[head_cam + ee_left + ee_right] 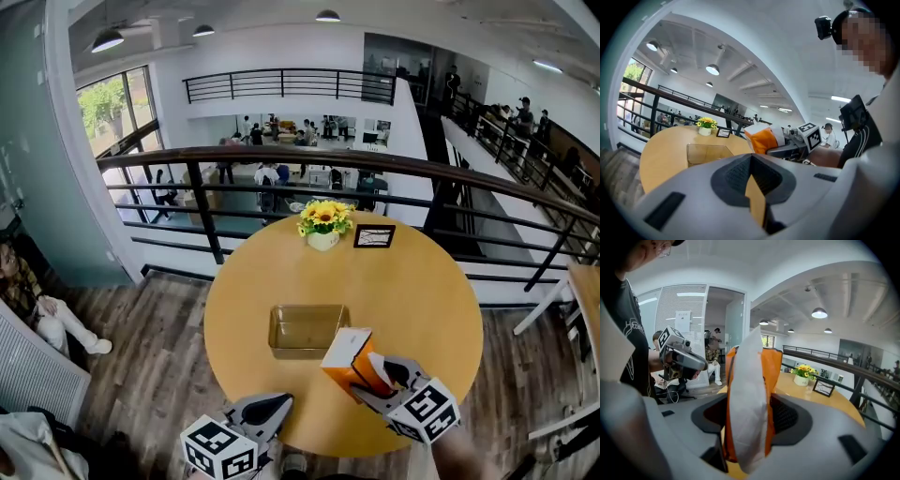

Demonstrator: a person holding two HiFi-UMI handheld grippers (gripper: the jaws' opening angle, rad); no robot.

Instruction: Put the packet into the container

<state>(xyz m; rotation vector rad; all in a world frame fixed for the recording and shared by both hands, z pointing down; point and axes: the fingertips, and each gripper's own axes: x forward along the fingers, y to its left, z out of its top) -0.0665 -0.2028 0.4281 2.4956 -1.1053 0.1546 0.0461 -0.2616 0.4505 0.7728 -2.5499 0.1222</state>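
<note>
A clear, shallow container [307, 330] [707, 152] sits in the middle of the round wooden table [422, 291]. An orange and white packet [347, 359] [747, 394] [764, 139] hangs upright just right of the container's near corner. My right gripper [375, 370] [750, 399] is shut on the packet's lower part, and the packet fills the gap between its jaws. My left gripper [272, 405] [751, 157] hovers at the table's front edge, left of the packet, with its tips together and nothing held. The left gripper [682, 357] shows off to the left in the right gripper view.
A pot of yellow flowers [323, 222] and a small picture frame [374, 236] stand at the table's far edge. A black railing [281, 159] runs behind the table above a drop to a lower floor. A person sits at the far left [37, 314].
</note>
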